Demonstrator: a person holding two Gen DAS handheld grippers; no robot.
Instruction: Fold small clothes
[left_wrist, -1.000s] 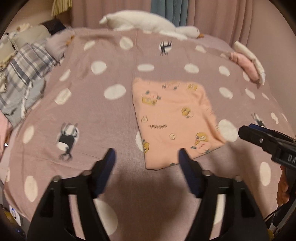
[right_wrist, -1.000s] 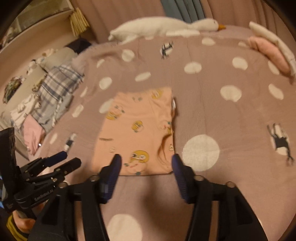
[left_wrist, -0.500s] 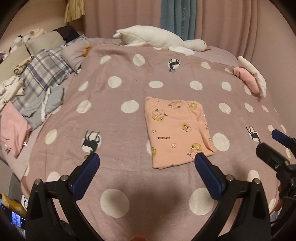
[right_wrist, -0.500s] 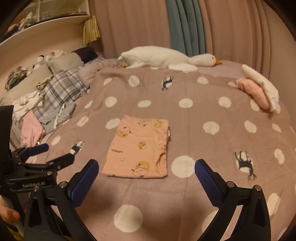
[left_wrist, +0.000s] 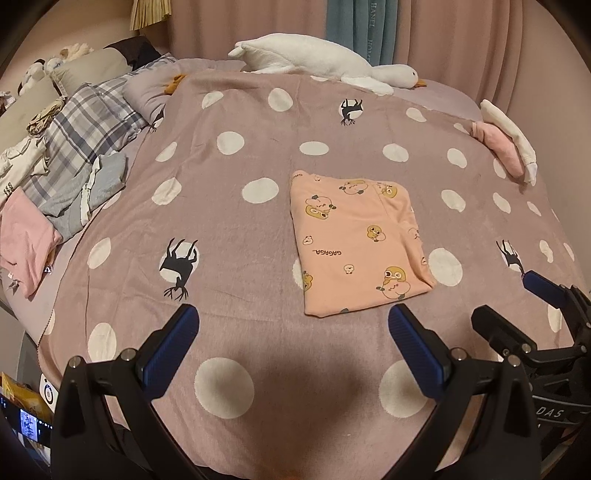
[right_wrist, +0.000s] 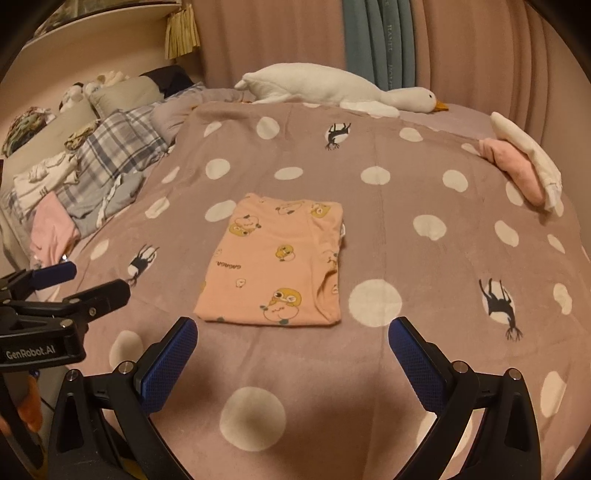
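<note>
Two black claws (left_wrist: 293, 332) (right_wrist: 291, 343), blue textured pads (right_wrist: 170, 365), silver screws, white "GenRobot.AI" lettering.

folded garment (left_wrist: 354, 243) mid-blanket (left_wrist: 229, 229) | plush goose (left_wrist: 317, 61) behind | clothes pile (left_wrist: 66, 162) left

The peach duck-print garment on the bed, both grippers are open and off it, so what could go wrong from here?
1. The folded peach garment shows a loose layered edge along its right side; lifting it by one corner could undo the fold.
2. The left gripper and right gripper sit close together, so reaching in together might make them collide.
3. Pinching low could catch the dotted blanket too.
</note>
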